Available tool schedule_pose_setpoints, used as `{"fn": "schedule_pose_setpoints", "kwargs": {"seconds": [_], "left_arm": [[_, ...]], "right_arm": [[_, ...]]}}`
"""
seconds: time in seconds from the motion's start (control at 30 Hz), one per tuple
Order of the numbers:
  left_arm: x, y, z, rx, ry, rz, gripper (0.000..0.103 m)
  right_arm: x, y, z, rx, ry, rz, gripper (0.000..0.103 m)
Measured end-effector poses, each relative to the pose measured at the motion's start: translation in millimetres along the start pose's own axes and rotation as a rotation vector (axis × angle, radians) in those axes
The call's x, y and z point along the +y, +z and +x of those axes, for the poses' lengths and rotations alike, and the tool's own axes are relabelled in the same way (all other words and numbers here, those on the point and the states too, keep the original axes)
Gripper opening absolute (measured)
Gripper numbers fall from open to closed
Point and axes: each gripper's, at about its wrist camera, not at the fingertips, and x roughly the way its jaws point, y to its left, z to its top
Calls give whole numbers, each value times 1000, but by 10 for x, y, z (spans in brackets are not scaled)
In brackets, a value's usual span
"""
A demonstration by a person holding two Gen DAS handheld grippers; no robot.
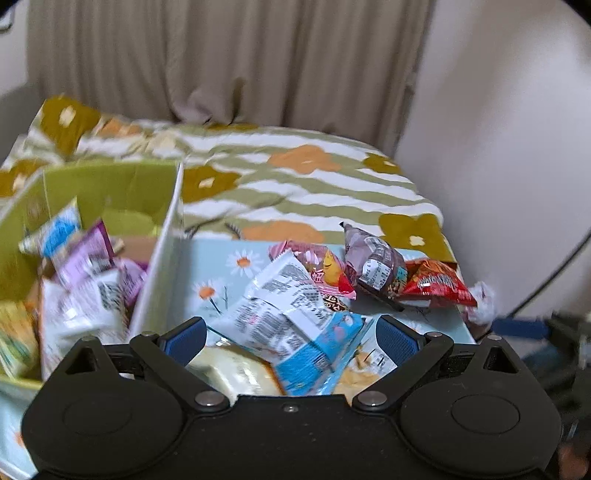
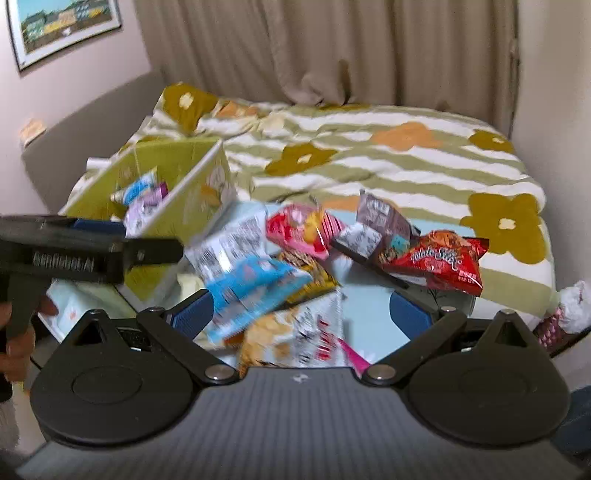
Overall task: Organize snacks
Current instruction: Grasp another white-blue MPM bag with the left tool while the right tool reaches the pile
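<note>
A pile of snack packets lies on a light blue daisy-print board (image 1: pixel 218 269) on the bed. A white and blue packet (image 1: pixel 288 317) lies between the spread fingers of my left gripper (image 1: pixel 291 339), which is open just above the pile. A green box (image 1: pixel 110 188) at the left holds several packets. In the right wrist view my right gripper (image 2: pixel 303 310) is open over the same pile, with the white and blue packet (image 2: pixel 251 273) and an orange chip packet (image 2: pixel 291 336) between its fingers. A red packet (image 2: pixel 439 262) and a brown packet (image 2: pixel 384 221) lie further right. The left gripper's body (image 2: pixel 85 251) shows at the left.
The bed has a green-striped flowered quilt (image 2: pixel 388 162). Beige curtains (image 2: pixel 314 48) hang behind it, and walls close both sides. A crumpled white wrapper (image 2: pixel 572 306) lies at the board's right edge. A framed picture (image 2: pixel 62 26) hangs on the left wall.
</note>
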Motion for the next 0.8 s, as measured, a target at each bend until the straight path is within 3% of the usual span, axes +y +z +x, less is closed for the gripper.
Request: {"fn": "schedule_pose_setpoints", "kwargs": {"seconds": [0.3,0.53,0.7,0.8], "left_arm": [[-72,42,455,54,123,-257,100],[-81,4,756,99,171,-308,100],[-26,-26,849,107,137,-343,97],[-20,-21,858,110,128,-339,89]], "right_arm": [[-343,-86,453,103,173,-70,103],[-376,-136,768,153,268,-83,103],[-341,-178,878,173,295,-100,103],[-315,-197,904,173,299,-117,103]]}}
